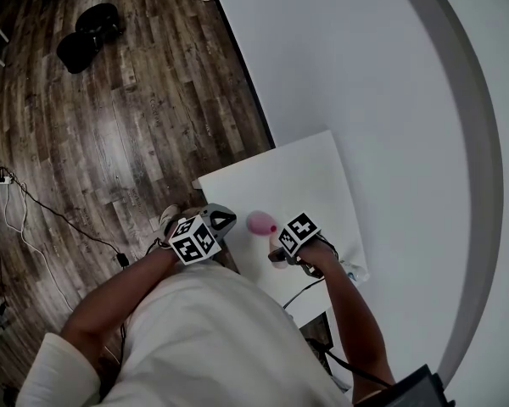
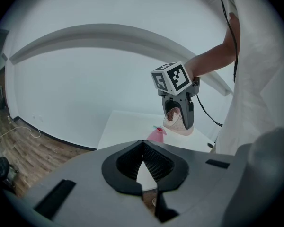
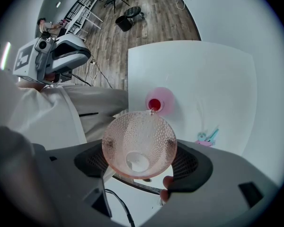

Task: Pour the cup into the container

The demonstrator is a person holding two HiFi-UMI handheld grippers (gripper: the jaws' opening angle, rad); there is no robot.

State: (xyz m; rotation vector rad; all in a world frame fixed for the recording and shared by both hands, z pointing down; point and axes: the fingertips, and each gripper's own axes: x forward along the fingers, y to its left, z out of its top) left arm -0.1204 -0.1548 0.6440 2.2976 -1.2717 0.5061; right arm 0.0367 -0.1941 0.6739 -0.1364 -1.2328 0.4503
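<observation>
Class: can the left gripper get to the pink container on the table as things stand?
Probably yes, from the side: the left gripper is empty, jaws together, with bare table toward the pink container. From above, the right gripper holds the cup tipped at its mouth.

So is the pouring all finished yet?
Nearly. The dimpled clear-pink cup, held in the right gripper, is tipped over the pink container and looks almost empty. Left to do: set the cup down on the white table. The left gripper holds nothing.

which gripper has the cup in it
The right gripper: its jaws clamp the pink cup, tipped over the pink container. The left gripper holds nothing.
</observation>
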